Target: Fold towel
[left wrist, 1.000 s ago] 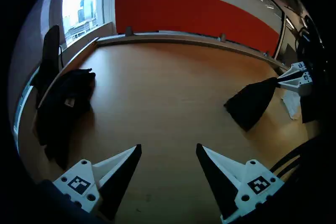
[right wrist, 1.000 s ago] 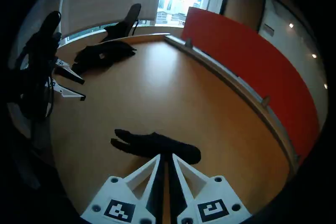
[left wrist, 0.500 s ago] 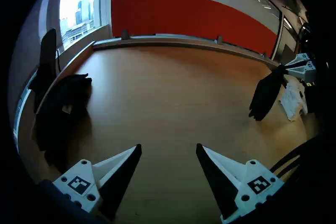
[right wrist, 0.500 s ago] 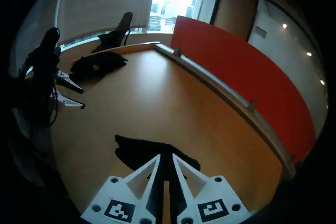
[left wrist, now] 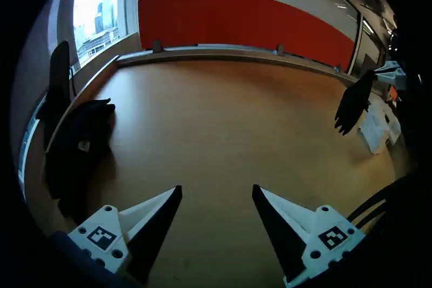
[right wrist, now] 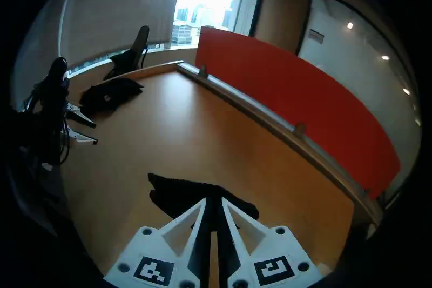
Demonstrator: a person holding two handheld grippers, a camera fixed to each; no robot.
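Note:
A black towel [right wrist: 181, 195] hangs from my right gripper [right wrist: 214, 202], whose two fingers are shut on its upper edge. In the left gripper view the same towel [left wrist: 353, 105] dangles above the wooden table [left wrist: 227, 120] at the far right, held by the right gripper [left wrist: 378, 73]. My left gripper [left wrist: 216, 187] stands open low over the table's near side, with nothing between its fingers. It also shows at the far left of the right gripper view as the left gripper [right wrist: 95, 133], held by a person's hand.
A heap of dark cloth [left wrist: 75, 136] lies at the table's left edge, with a chair [left wrist: 56, 80] behind it. Crumpled white material [left wrist: 378, 126] lies at the right edge. A red partition [left wrist: 243, 18] runs along the far side.
The right gripper has lifted the black towel off the table, so it now hangs free, higher and farther right in the left gripper view. The left gripper has stayed open and nearly still.

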